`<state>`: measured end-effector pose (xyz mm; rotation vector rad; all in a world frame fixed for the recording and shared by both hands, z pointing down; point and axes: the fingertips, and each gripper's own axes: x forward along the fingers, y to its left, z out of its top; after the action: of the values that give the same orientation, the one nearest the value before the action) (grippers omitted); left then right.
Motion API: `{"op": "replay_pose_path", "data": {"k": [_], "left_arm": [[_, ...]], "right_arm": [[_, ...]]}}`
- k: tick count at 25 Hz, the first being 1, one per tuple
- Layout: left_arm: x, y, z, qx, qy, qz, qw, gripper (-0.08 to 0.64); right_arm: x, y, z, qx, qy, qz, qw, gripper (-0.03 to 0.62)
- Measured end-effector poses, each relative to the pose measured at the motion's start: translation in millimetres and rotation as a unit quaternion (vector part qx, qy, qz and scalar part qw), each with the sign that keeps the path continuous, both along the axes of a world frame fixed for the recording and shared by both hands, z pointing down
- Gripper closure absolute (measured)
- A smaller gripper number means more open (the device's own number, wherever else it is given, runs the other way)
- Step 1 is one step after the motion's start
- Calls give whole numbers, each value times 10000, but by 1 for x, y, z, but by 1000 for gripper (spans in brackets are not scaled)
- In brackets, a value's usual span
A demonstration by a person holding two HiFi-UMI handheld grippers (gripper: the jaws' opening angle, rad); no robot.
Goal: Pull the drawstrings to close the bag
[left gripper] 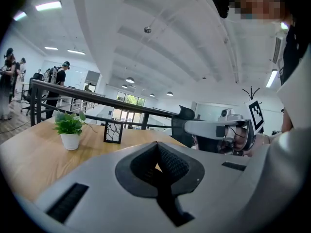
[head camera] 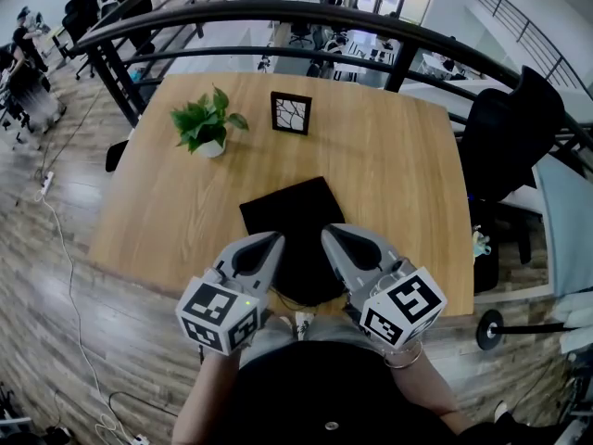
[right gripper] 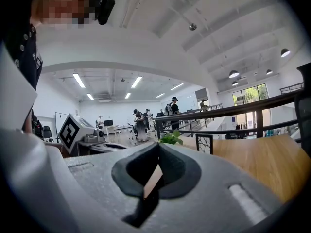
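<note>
The black bag (head camera: 295, 213) lies at the 6 o'clock edge of the table (head camera: 389, 156), with the left gripper (head camera: 275, 240) and right gripper (head camera: 329, 234) at its near end, each with 2 jaws pressed together and no drawstring visible between them; this looks like the gripping step, and next come pulls toward 9 and 3 o'clock.

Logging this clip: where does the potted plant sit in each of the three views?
Head view: potted plant on the table, upper left, left of the picture frame.
Left gripper view: potted plant at middle left, left of the picture frame.
Right gripper view: only its leaves show, near centre, left of the picture frame.
Shared landmark: the picture frame.
</note>
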<state>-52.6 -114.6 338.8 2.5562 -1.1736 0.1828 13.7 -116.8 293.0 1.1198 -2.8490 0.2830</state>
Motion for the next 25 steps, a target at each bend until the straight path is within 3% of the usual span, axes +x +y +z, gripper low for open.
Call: {"op": "replay_pose_path", "data": {"k": [25], "left_arm": [[4,4,13,-180,54,32,9998,546]], "right_arm": [[9,4,12,-66,162,-205,9996,595]]}}
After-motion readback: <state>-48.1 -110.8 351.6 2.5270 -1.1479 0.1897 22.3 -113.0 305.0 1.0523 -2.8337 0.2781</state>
